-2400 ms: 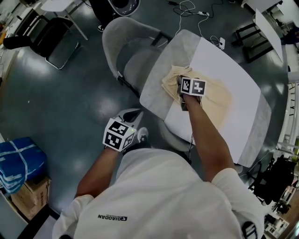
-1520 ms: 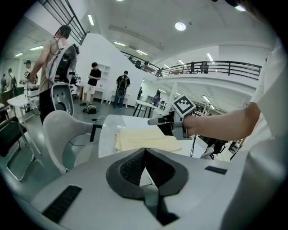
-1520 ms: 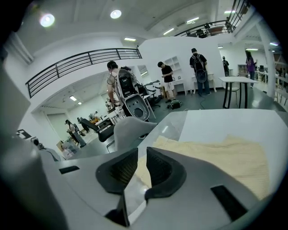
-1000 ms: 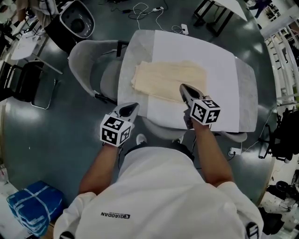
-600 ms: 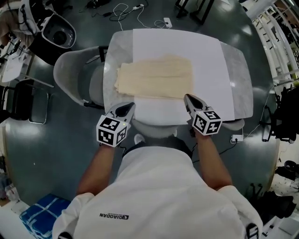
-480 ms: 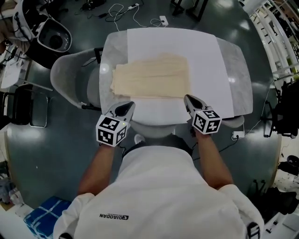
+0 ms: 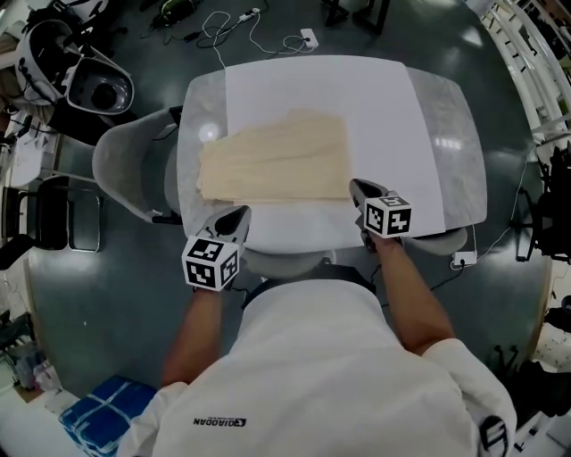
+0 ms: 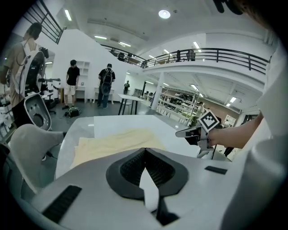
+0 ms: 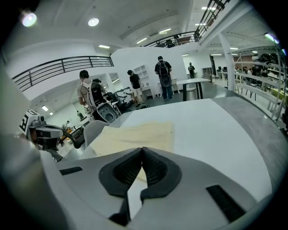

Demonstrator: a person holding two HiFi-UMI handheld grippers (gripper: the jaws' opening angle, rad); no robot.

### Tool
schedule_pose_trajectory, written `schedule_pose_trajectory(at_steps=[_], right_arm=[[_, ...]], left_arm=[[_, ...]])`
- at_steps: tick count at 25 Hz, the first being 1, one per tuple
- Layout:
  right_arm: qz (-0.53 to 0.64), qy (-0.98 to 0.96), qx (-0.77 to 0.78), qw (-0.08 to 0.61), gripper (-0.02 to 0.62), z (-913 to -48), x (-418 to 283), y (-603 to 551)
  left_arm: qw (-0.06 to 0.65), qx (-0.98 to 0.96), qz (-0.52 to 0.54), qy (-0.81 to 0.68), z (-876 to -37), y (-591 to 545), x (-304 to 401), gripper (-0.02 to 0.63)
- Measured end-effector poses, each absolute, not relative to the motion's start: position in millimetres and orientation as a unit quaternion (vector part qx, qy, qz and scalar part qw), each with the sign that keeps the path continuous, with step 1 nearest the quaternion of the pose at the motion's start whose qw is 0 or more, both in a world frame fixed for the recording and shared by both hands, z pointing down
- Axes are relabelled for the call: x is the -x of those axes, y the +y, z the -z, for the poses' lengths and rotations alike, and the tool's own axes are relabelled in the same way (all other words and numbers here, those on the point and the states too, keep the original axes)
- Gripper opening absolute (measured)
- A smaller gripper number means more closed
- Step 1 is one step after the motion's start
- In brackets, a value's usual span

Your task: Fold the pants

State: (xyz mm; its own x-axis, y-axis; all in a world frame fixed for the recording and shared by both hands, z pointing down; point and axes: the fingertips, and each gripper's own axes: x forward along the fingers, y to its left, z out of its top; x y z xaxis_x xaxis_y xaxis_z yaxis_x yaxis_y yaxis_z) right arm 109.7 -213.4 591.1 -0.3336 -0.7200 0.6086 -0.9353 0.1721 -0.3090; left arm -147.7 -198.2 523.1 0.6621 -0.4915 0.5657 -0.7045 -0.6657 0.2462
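Note:
The cream pants [image 7: 272, 161] lie folded into a flat rectangle on the left half of the white sheet [image 7: 384, 116] that covers the table. My left gripper [image 7: 241, 212] hovers shut at the table's near edge, just short of the pants' near left corner. Near the pants' near right corner, my right gripper [image 7: 355, 185] is also shut and holds nothing. In the left gripper view the left gripper [image 8: 144, 149] points at the pants [image 8: 117, 141]. The right gripper view has the right gripper [image 9: 142, 148] in front of the pants [image 9: 135, 134].
A grey shell chair [image 7: 134, 165] stands against the table's left side. A dark round machine [image 7: 85, 76] and cables [image 7: 259, 22] are on the floor beyond. A blue bundle [image 7: 98, 415] lies at the lower left. Several people [image 9: 162, 76] stand far off.
Both grippers have drawn back toward the near table edge, the right one coming off the pants. The pants stay flat on the sheet.

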Motion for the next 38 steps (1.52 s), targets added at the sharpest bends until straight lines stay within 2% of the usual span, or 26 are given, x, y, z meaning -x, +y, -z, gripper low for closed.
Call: schedule_pose_trajectory(at_steps=[9,13,22,27,34,38], right_arm=[[-0.341,-0.740,-0.543,0.202,0.025,-647,-153,-279],[-0.358,-0.733,-0.533,0.225,0.114,-675,-161,-304],[-0.425,-0.715,-0.511,0.217,0.132,-722,-168,-323],[-0.442,-0.705,-0.520,0.193,0.109,-727,-168,-328],[-0.459,-0.695,-0.522,0.182,0.034,-727,-159,-329],[-0.443,-0.690,-0.542,0.182,0.034,-710,-152,-329]], left_arm=[[0.245,-0.855,-0.246,-0.385,-525,-207,118,0.026],[0.260,-0.834,-0.250,-0.418,-532,-198,126,0.026],[0.288,-0.795,-0.252,-0.470,-541,-176,128,0.026],[0.289,-0.786,-0.256,-0.482,-544,-174,134,0.026],[0.278,-0.798,-0.253,-0.471,-537,-178,155,0.026],[0.276,-0.813,-0.252,-0.447,-540,-188,170,0.026]])
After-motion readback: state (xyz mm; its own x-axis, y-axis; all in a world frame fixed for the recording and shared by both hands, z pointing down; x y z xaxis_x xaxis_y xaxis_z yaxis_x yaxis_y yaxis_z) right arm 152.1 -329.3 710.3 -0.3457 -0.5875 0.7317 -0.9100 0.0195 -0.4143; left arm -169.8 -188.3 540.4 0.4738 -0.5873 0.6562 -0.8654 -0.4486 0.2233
